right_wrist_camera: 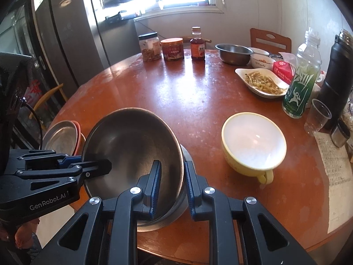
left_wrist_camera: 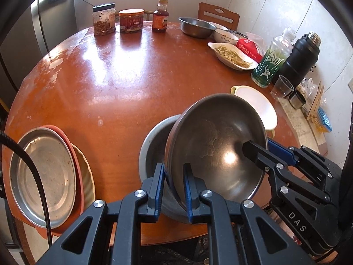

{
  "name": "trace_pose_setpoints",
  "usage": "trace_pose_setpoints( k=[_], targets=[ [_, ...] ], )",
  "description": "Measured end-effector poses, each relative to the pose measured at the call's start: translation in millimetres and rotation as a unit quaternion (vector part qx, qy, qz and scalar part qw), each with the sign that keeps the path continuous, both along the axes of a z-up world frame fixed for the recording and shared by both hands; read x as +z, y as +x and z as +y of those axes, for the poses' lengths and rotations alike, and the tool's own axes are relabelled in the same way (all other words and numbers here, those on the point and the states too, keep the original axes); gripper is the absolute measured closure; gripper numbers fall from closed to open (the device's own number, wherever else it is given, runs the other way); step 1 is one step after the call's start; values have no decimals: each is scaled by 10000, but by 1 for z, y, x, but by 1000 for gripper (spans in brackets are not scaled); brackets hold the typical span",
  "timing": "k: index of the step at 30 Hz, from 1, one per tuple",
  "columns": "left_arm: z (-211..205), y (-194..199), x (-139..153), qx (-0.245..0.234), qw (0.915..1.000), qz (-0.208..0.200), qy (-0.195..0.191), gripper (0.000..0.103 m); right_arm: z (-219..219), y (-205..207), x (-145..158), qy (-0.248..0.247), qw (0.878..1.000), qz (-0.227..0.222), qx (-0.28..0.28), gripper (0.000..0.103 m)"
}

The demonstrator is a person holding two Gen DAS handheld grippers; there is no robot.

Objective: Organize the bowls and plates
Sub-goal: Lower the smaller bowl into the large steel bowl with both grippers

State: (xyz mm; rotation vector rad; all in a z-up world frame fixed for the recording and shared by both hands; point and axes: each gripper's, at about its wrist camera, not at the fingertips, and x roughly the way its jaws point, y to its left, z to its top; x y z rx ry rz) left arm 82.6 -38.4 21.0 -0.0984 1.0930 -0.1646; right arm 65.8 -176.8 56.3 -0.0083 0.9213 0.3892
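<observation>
over worn table (left_wrist_camera: 106, 70) — both grippers pinch round steel bowl (left_wrist_camera: 218, 145)

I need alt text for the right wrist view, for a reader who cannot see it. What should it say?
Two black grippers with blue pads, the right gripper and the left gripper, clamp the rim of a tilted stainless steel bowl above a second steel bowl on a round reddish-brown wooden table. A pale yellow handled bowl stands to the right.
</observation>
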Motion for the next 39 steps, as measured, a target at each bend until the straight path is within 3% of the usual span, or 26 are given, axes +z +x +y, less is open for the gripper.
trace_pose_setpoints(
  k=[16, 39],
  targets=[
    [-7, 6, -21, 0, 9994, 198, 274, 87, 6, 7, -18, -186, 9995, 224, 75, 80],
    [-7, 14, -25, -41, 9993, 225, 306, 80, 6, 17, -24, -172, 9994, 262, 131, 79]
  ],
)
